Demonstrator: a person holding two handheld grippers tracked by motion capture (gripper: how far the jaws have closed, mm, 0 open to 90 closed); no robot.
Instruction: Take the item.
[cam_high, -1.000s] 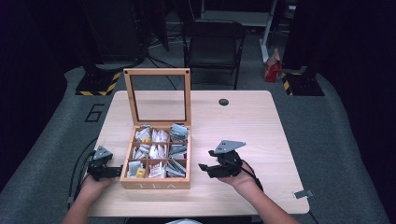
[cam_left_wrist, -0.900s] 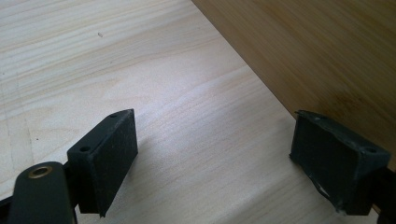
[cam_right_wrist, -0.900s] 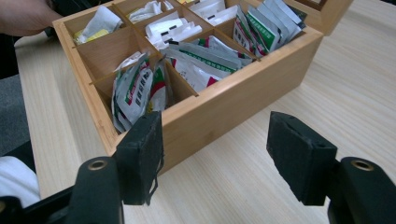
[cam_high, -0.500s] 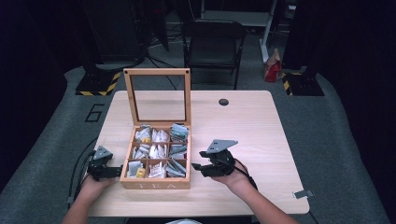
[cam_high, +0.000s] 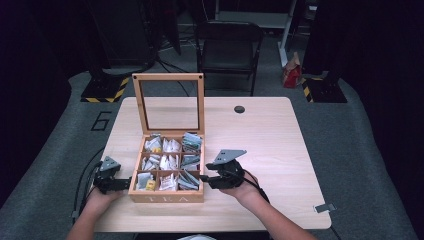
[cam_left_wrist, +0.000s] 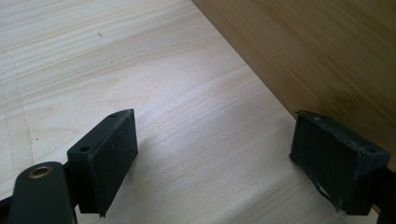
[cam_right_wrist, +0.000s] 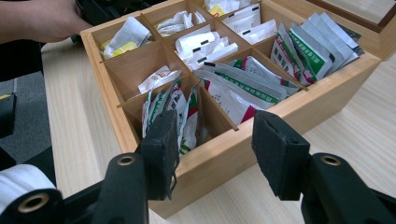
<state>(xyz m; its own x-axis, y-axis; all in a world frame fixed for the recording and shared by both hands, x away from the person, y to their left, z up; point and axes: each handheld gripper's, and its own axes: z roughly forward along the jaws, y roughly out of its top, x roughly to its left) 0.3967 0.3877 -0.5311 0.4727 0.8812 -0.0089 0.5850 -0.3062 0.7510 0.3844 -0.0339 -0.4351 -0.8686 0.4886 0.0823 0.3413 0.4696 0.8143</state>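
Observation:
A wooden tea box (cam_high: 167, 197) stands near the table's front edge with its glass lid (cam_high: 168, 77) upright. Its compartments hold several tea packets (cam_right_wrist: 243, 88). My left gripper (cam_high: 126, 184) rests on the table at the box's left side. In the left gripper view this gripper (cam_left_wrist: 212, 119) is open over bare wood, one jaw close to the box wall (cam_left_wrist: 327, 56). My right gripper (cam_high: 206, 179) is at the box's right front corner. Its jaws (cam_right_wrist: 217, 119) have just been closing and stand half open, astride the box's near wall (cam_right_wrist: 327, 98), one jaw over the packets. No pad presses on anything.
A small dark disc (cam_high: 239, 109) lies on the table (cam_high: 280, 145) at the back. A metal clip (cam_high: 322, 207) sits at the right front edge. A black chair (cam_high: 227, 45) and a red bag (cam_high: 291, 75) stand on the floor beyond the table.
My right gripper has slid left up to the box's right front corner and its jaws have narrowed. The left gripper and the box have not moved.

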